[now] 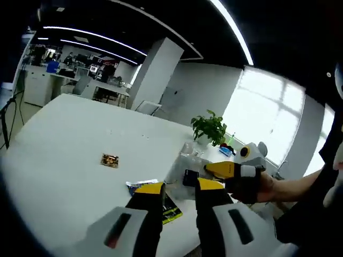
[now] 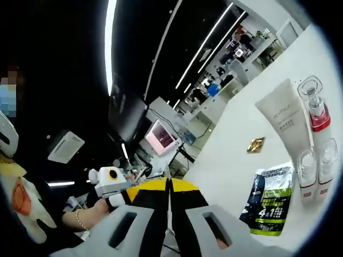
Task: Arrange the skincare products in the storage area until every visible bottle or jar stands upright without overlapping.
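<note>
In the left gripper view, the left gripper [image 1: 179,188] is seen raised above a white table [image 1: 64,144], its yellow-tipped jaws parted with a clear gap between them and nothing held. Just beyond the jaw tips, a dark sachet [image 1: 170,210] with green print is observed lying flat on the table, partly hidden by the jaws. A small gold-coloured item [image 1: 110,159] is noted lying alone further out on the table, well apart from the sachet. A potted plant [image 1: 209,127] is recorded at the far edge of the table, with clear containers just in front of it; these cannot be made out in detail. The right gripper [image 1: 217,169] is seen entering from the right, carried by a gloved hand [image 1: 247,184]; whether it is parted or closed cannot be judged from this view.

In the right gripper view, the right gripper [image 2: 169,184] is seen with its jaws pressed together, with nothing between them. A white tube [image 2: 285,124] is recorded beside a clear bottle with a red band [image 2: 317,115]. Two small clear-capped bottles [image 2: 315,172] are noted side by side beneath these. The green-printed sachet [image 2: 270,199] lies just beside them, and the gold item [image 2: 255,144] sits near the tube. Whether the bottles stand or lie cannot be told.
</note>
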Motion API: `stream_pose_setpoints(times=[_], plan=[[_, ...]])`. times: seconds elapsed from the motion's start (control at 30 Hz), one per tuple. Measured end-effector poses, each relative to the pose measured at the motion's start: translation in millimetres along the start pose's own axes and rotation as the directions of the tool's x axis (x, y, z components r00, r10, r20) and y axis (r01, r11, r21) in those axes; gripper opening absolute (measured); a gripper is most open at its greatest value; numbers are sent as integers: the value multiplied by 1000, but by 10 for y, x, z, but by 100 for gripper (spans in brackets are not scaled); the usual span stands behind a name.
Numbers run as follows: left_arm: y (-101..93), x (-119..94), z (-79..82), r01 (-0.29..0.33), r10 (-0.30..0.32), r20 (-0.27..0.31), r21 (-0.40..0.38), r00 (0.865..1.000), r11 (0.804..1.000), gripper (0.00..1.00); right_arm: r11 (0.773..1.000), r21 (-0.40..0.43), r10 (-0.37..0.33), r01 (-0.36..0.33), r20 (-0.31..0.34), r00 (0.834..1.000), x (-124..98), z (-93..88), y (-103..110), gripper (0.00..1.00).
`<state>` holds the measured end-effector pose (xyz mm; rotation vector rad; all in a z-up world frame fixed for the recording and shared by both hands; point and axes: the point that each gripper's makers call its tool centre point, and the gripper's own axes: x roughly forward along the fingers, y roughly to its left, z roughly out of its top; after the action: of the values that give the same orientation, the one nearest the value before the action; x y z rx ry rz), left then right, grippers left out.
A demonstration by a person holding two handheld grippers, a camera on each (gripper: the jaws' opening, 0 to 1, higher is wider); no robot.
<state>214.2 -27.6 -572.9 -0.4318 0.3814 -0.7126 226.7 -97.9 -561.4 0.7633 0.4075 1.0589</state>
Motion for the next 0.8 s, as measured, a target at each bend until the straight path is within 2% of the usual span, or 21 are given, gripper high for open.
stream_pose_setpoints(times=[0.07, 0.13, 0.2, 0.23, 0.27, 0.47, 0.53, 0.6, 0.67, 0.77, 0.8], plan=[[-43, -29, -7, 28, -28, 6, -46, 1000, 999, 23, 1000, 18, 16, -16, 4, 1000, 5, -11, 56, 1], [-41, -64, -17, 46, -45, 11, -48, 999, 998, 23, 999, 39, 30, -30, 9, 1000, 13, -32, 100, 1], [-28, -92, -21, 46, -44, 24, -77, 999, 996, 21, 997, 56, 48, -49, 16, 999, 20, -49, 151, 1], [-45, -101, -11, 59, -54, 44, -120, 998, 991, 19, 997, 57, 49, -50, 20, 999, 22, -53, 162, 1], [-26, -111, -23, 46, -39, 51, -136, 998, 990, 17, 997, 60, 47, -48, 21, 999, 23, -54, 165, 1], [-134, -111, -74, 70, -63, 48, -170, 997, 983, 8, 996, 75, 42, -43, 25, 999, 40, -76, 189, 1], [-140, -111, -62, 68, -60, 53, -174, 997, 982, 6, 998, 65, 22, -24, 17, 1000, 53, -81, 170, 1], [-142, -115, -81, 61, -55, 37, -201, 998, 978, 5, 999, 23, -35, 36, -15, 999, 65, -114, 90, 1], [-97, -117, -166, 12, -16, -20, -215, 1000, 976, 5, 997, -45, -69, 67, -61, 996, 92, -162, 67, 1], [-37, -128, -237, -50, 39, -50, -237, 998, 970, 4, 978, -124, -183, 169, -112, 977, 137, -238, -28, 1], [2, -152, -279, -79, 64, -69, -251, 996, 965, 4, 966, -174, -215, 191, -132, 968, 170, -263, -48, 1]])
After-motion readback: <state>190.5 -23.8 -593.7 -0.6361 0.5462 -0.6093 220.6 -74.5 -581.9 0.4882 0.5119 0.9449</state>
